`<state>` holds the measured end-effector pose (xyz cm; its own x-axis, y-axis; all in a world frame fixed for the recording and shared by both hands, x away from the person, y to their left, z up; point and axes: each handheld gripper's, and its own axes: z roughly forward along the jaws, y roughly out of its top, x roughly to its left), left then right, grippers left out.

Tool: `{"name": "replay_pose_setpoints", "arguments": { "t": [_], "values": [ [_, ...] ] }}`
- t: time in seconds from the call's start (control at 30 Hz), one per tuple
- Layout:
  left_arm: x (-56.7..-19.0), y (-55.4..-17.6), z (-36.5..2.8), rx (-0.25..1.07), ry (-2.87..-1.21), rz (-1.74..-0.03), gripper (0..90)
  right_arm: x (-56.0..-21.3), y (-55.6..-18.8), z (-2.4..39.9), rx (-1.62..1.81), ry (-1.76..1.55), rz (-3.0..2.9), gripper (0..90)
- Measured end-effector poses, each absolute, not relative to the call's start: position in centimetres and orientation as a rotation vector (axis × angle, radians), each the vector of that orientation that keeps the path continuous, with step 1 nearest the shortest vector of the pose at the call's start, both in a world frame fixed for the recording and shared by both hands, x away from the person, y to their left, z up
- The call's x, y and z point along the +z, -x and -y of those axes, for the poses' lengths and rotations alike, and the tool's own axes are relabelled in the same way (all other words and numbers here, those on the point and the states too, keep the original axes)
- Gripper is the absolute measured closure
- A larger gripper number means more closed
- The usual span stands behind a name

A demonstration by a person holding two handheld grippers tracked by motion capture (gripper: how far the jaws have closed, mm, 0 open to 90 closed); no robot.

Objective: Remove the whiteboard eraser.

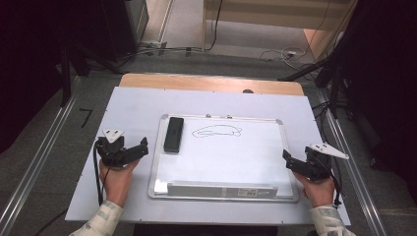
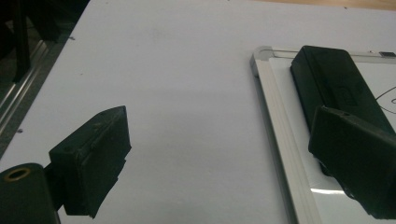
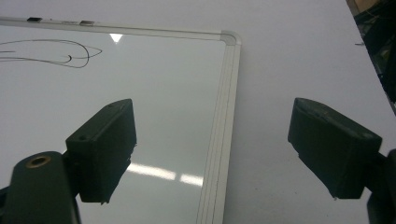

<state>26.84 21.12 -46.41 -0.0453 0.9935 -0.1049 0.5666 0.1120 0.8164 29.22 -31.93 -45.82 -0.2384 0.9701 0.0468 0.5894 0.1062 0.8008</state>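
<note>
One eraser (image 1: 173, 133), one whiteboard (image 1: 231, 162), two open-jawed tools.

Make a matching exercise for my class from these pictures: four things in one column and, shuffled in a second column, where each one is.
Things
1. black eraser
2. pen scribble
3. left gripper
4. right gripper

Places
A. beside the whiteboard's right edge, open
B. lying on the whiteboard near its left edge
C. drawn on the whiteboard's upper middle
D. over the white sheet left of the whiteboard, open

Pairs: 1-B, 2-C, 3-D, 4-A
</note>
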Motion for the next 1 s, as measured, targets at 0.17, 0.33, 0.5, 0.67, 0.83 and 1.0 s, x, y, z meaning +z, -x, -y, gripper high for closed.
{"name": "replay_pose_setpoints", "arguments": {
  "t": [0.17, 0.33, 0.5, 0.67, 0.83, 1.0],
  "values": [
    [-46.4, -27.4, -20.5, 0.758, -1.537, -1.686, 6.2, -45.8, -29.2, 31.9, 0.99, -1.519, -1.889, 13.9],
    [-46.4, -28.3, -19.8, 0.739, -1.547, -1.68, 6.2, -45.9, -29.2, 31.9, 0.988, -1.519, -1.891, 13.9],
    [-46.4, -29.2, -19.0, 0.726, -1.563, -1.675, 6.2, -45.9, -29.2, 31.9, 0.988, -1.521, -1.892, 13.9],
    [-46.5, -30.4, -17.6, 0.7, -1.583, -1.659, 6.4, -45.9, -29.3, 31.9, 0.986, -1.523, -1.893, 13.9],
    [-46.7, -31.9, -16.0, 0.69, -1.636, -1.631, 6.9, -45.9, -29.3, 31.8, 0.983, -1.523, -1.896, 13.9],
    [-46.9, -33.4, -14.7, 0.693, -1.65, -1.606, 7.4, -46.0, -29.2, 31.9, 0.982, -1.525, -1.899, 13.9]
  ]
}}
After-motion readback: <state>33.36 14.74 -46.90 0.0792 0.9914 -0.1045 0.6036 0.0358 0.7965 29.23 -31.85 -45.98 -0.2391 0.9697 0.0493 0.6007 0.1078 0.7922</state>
